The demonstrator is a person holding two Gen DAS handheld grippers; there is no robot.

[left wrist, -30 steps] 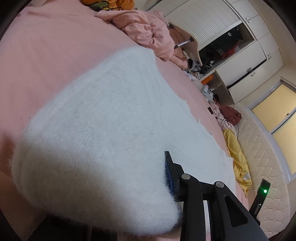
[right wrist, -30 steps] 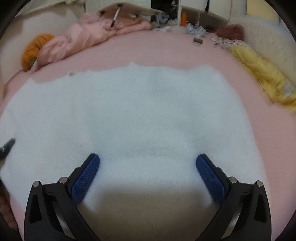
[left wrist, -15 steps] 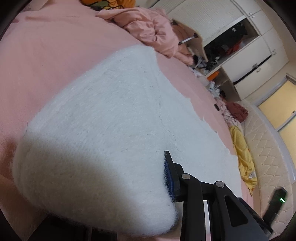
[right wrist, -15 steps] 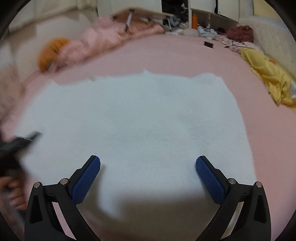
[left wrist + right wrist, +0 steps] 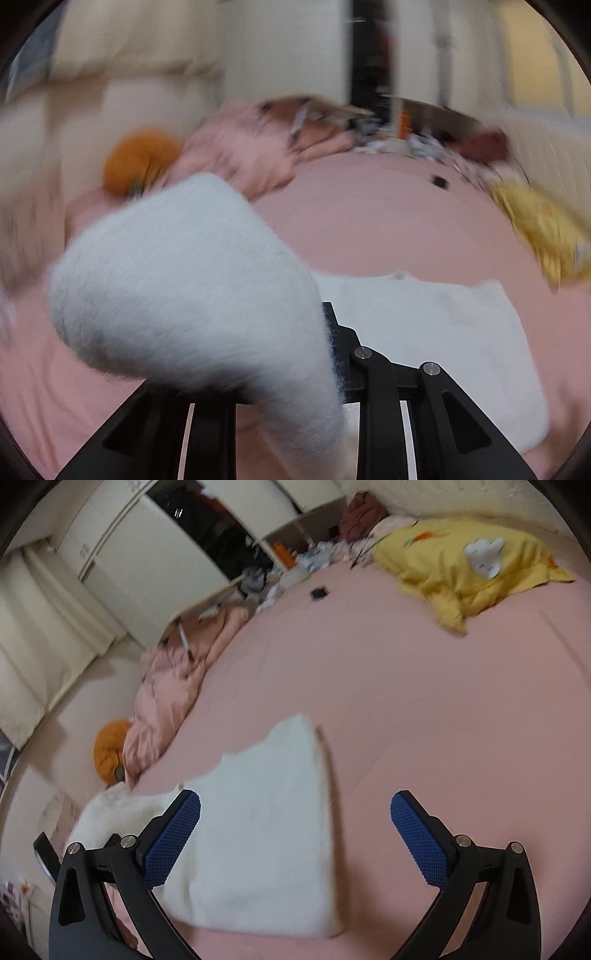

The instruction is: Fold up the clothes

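A white fluffy knit garment (image 5: 192, 280) lies on the pink bed sheet (image 5: 388, 221). My left gripper (image 5: 325, 354) is shut on one edge of it and holds that part lifted, so the cloth drapes over the jaws and hides the left finger. The rest of the garment (image 5: 443, 332) lies flat on the bed to the right. In the right wrist view the garment (image 5: 258, 830) lies flat below and left. My right gripper (image 5: 295, 834) is open and empty above its right edge.
A crumpled pink blanket (image 5: 173, 698) and an orange cushion (image 5: 109, 749) lie at the bed's far left. A yellow pillow (image 5: 469, 565) lies at the far right. A small dark object (image 5: 319, 592) rests on the sheet. Wardrobes (image 5: 147, 554) stand beyond.
My left gripper has swung round and lifted the held edge of the garment up over the rest. My right gripper has pulled back and turned right, off the garment's middle.
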